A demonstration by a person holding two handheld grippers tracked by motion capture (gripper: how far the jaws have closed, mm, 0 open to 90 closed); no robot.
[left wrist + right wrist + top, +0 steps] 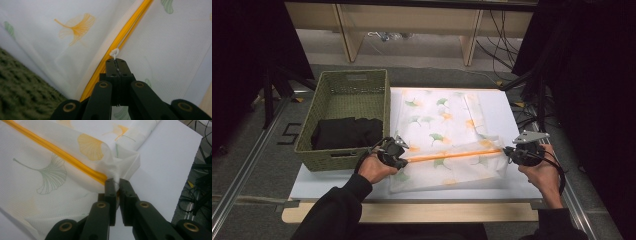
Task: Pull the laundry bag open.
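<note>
We see a white mesh bag [439, 135] printed with green and orange ginkgo leaves lying on the white table [512, 120], just beside a green woven basket [347, 95] that holds a folded black cloth [347, 132]; an orange zipper [454, 155] runs across the near part of the bag from one gripper to the other. We see the left gripper [404, 161] at the zipper's left end, near the basket's corner; in the left gripper view its jaws are pressed together on the small white zipper pull [115, 53], with the zipper stretching up and away beyond it. The right gripper [507, 151] sits at the bag's right edge; in the right gripper view its jaws pinch a bunched fold of the mesh where the orange zipper ends, a narrow gap left between them; bare table lies to the right of the bag.
</note>
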